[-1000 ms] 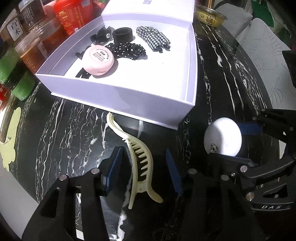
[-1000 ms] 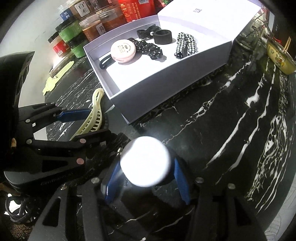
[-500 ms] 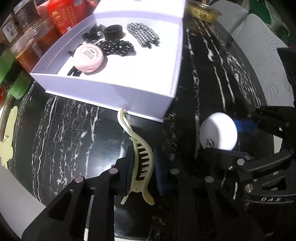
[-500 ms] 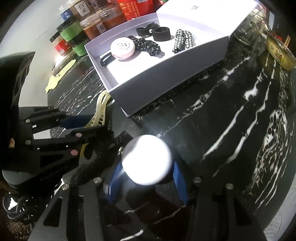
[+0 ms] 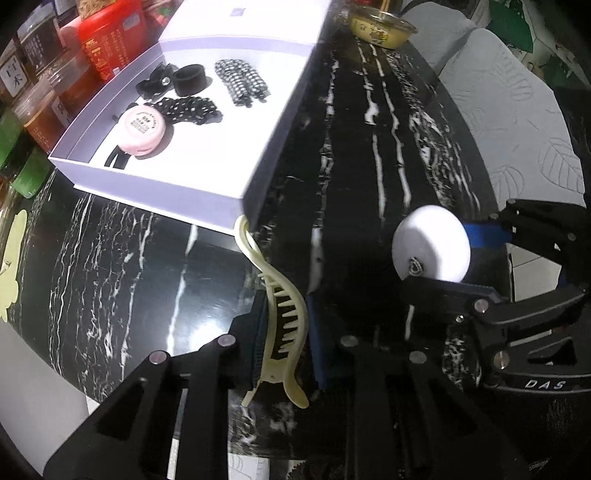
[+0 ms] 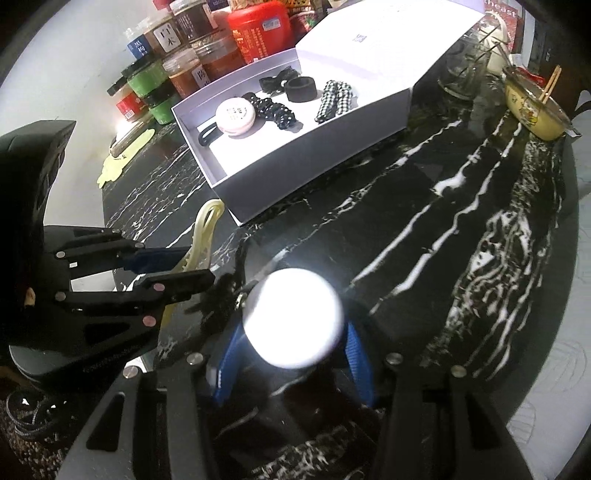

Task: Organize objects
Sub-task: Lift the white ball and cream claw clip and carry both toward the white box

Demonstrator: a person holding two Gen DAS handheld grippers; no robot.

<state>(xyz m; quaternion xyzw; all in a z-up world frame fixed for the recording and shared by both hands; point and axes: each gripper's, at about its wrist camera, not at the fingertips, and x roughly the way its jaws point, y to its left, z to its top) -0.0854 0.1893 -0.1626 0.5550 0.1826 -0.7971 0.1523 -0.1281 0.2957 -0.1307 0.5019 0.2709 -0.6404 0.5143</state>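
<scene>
My left gripper [image 5: 284,332] is shut on a cream hair claw clip [image 5: 280,314] and holds it above the black marble table [image 5: 369,147], its tip near the corner of the open white box [image 5: 166,188]. The clip and left gripper also show in the right wrist view [image 6: 203,229]. My right gripper [image 6: 291,347] is shut on a white round compact [image 6: 291,317], which also shows in the left wrist view [image 5: 430,247]. The box holds a pink round case [image 5: 142,127], black hair ties and a checked scrunchie [image 5: 242,86].
Jars and a red tin [image 6: 258,29] stand behind the box, beside its white lid [image 6: 369,37]. A yellow bowl with chopsticks [image 6: 535,107] sits at the far right table edge. A pale yellow cutout [image 5: 9,258] lies at the left edge.
My left gripper has closed on the hair clip and lifted it. Both grippers have risen, the right one still holding the white compact.
</scene>
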